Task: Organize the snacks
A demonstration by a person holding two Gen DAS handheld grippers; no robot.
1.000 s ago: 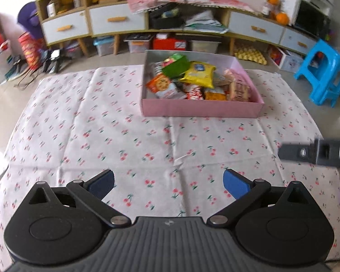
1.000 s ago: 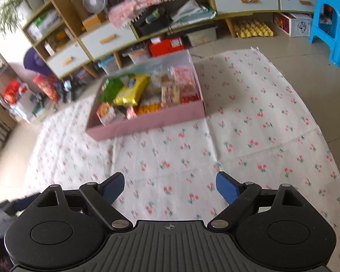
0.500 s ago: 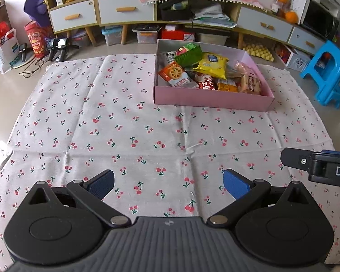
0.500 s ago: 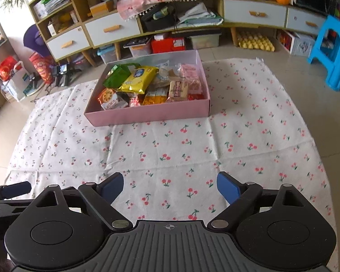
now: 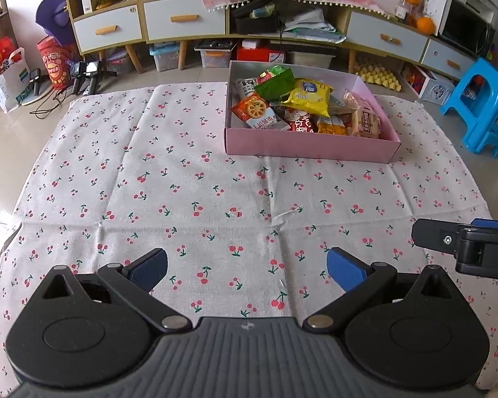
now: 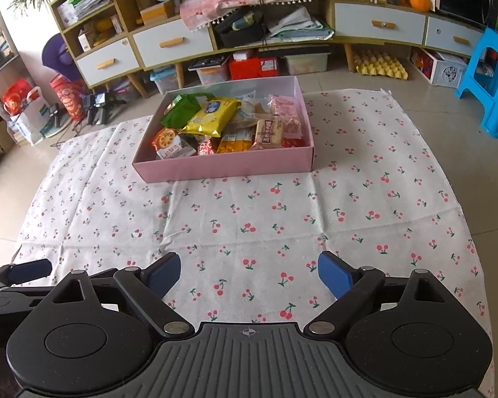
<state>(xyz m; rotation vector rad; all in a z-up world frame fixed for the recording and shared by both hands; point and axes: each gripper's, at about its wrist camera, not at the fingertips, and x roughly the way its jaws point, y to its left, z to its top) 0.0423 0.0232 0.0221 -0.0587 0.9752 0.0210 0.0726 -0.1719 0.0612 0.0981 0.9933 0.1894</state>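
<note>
Left claw: the left gripper hangs over the near part of the cloth, jaws spread wide, nothing between the blue pads.
Right claw: the right gripper is likewise over the near cloth, jaws wide apart and empty; its pads are clear of the fabric.
Claws to each other: side by side; the right one's finger shows at the right edge of the left view, the left one's finger at the lower left of the right view.
Box: a pink box sits on the far part of the cloth, well apart from both claws. From the left claw it lies ahead and to the right; from the right claw, ahead and slightly to the left.
Snacks: all seen packets lie inside the box, piled and overlapping.
Yellow bag: the yellow bag rests on top near the middle, tilted.
Green bag: the green bag is at the far left corner, just beside the yellow one.
Orange packet: the orange packet with a wheel print lies at the near left.
Biscuit pack: the biscuit pack lies right of centre, touching the near wall.
Pink pack: the pink pack sits along the right wall.
Surroundings: a cabinet with drawers stands behind the cloth; a blue stool is off to the right.
</note>
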